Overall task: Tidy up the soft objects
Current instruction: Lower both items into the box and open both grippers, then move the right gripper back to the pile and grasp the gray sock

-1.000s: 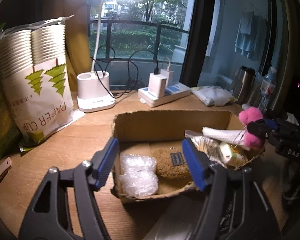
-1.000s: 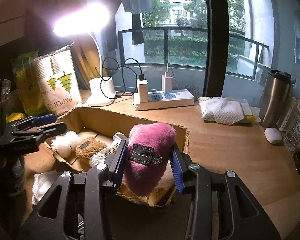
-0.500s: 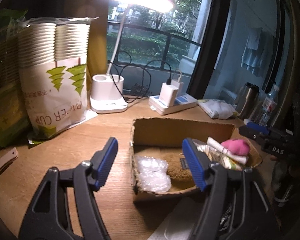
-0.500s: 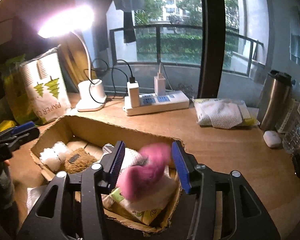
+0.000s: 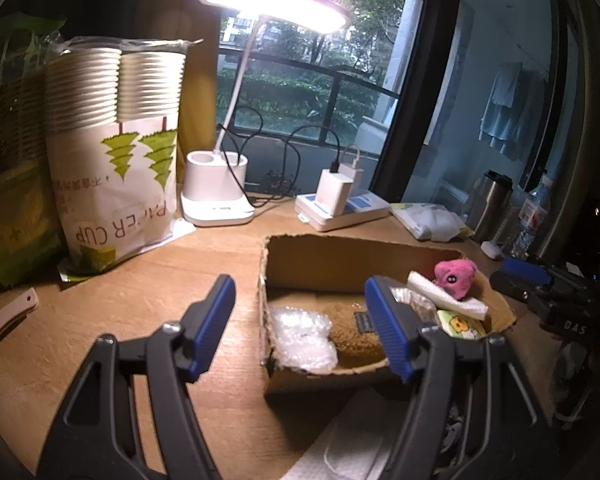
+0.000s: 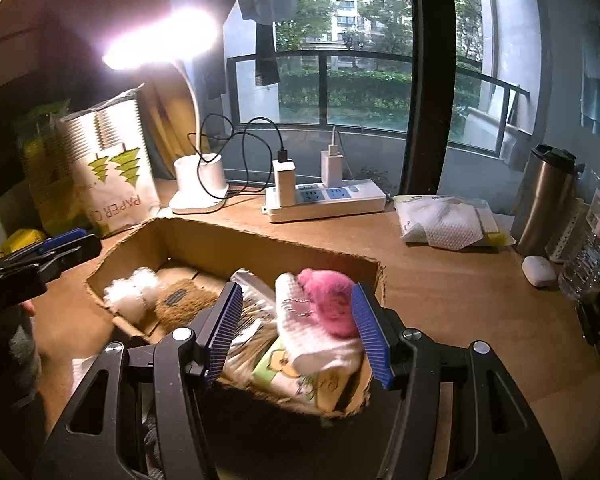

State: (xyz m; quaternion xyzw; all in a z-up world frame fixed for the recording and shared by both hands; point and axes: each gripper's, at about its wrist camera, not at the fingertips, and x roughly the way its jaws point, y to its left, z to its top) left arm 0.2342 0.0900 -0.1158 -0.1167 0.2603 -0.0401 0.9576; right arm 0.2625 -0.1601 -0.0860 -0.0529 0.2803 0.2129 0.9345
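Note:
A cardboard box (image 5: 340, 256) (image 6: 236, 246) sits on the wooden desk. In it lie a pink plush toy (image 5: 455, 274) (image 6: 330, 300) on a rolled white cloth (image 5: 444, 295) (image 6: 312, 340), a brown fuzzy pad (image 5: 352, 330) (image 6: 182, 300), bubble wrap (image 5: 302, 340) (image 6: 130, 290) and a green-yellow packet (image 5: 458, 324) (image 6: 288, 372). My left gripper (image 5: 302, 326) is open and empty at the box's near left corner. My right gripper (image 6: 296, 332) is open and empty just before the plush; it also shows in the left wrist view (image 5: 532, 280).
A paper-cup bag (image 5: 120, 152) (image 6: 108, 168), a lit desk lamp (image 5: 216, 196) (image 6: 198, 184) and a power strip (image 5: 344, 210) (image 6: 324, 200) stand behind the box. A wipes pack (image 6: 448, 220), steel mug (image 6: 544, 200) and white earbud case (image 6: 538, 270) are at right. White tissue (image 5: 340, 452) lies below the box.
My right gripper opened and let go of the pink plush, which now lies in the box on the white cloth. My left gripper drew back and to the left.

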